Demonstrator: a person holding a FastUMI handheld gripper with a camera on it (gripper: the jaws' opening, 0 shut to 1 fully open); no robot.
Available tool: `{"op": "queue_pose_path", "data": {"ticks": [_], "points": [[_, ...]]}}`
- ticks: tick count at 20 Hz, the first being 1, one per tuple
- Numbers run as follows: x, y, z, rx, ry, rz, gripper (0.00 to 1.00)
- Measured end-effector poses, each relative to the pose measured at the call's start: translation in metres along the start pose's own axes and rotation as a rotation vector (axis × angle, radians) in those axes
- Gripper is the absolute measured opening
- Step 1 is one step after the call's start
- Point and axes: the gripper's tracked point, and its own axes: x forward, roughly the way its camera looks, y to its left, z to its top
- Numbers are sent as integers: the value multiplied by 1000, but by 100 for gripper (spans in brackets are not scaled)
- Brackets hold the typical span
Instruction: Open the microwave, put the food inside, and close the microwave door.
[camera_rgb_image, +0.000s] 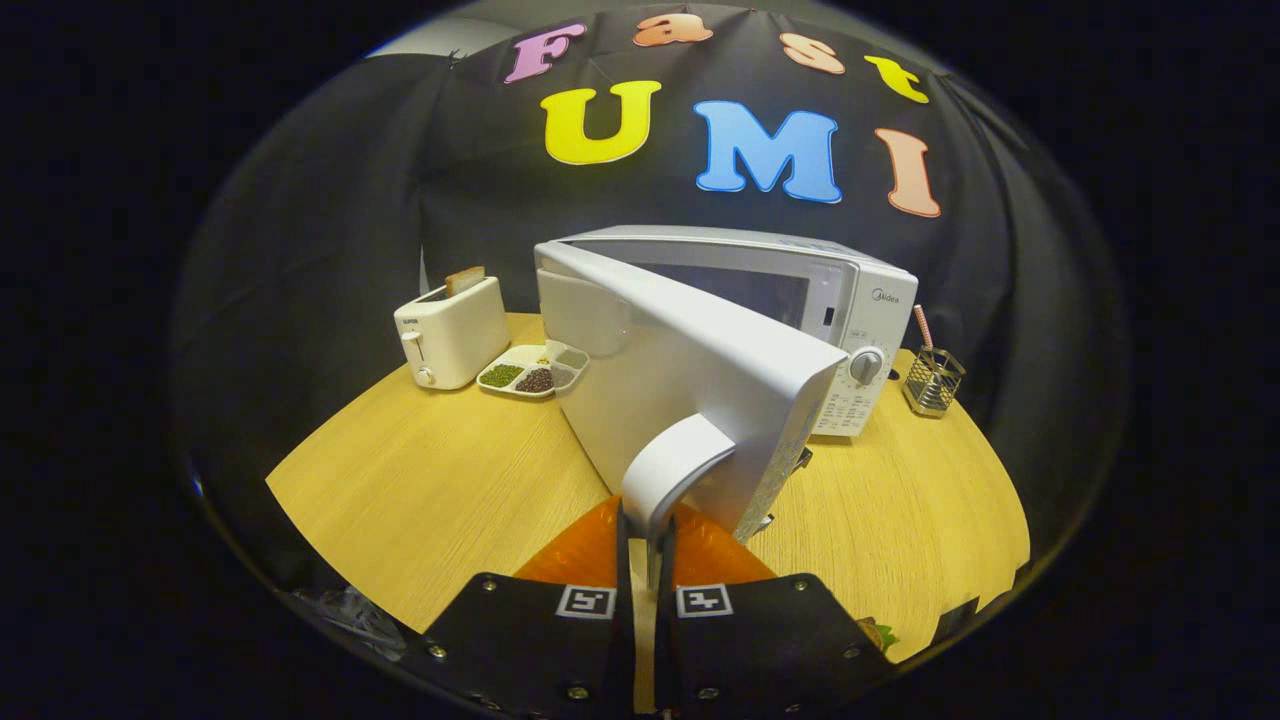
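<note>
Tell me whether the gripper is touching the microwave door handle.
Touching. In the gripper view the gripper has both fingers closed on the lower end of the door handle, with no gap on either side, and the microwave door is swung partly open.

Toaster (452, 331) left of microwave (760, 320); tray (532, 371) between.

Wooden table (420, 490) — microwave (800, 300), toaster (450, 335), tray (530, 372), holder (932, 382)
</note>
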Motion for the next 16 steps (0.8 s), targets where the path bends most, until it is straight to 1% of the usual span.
{"op": "queue_pose_path", "data": {"ticks": [4, 7, 9, 10, 12, 13, 14, 16], "points": [[-7, 29, -5, 9, -23, -10, 9], [-17, 53, 0, -23, -60, -13, 16], [-21, 73, -2, -42, -77, 7, 19], [-24, 83, -3, -47, -78, 22, 30], [-27, 96, -7, -54, -79, 39, 41], [-28, 107, -12, -57, -71, 65, 40], [-29, 116, -18, -68, -57, 86, 52], [-35, 129, -27, -96, -44, 117, 63]]}}
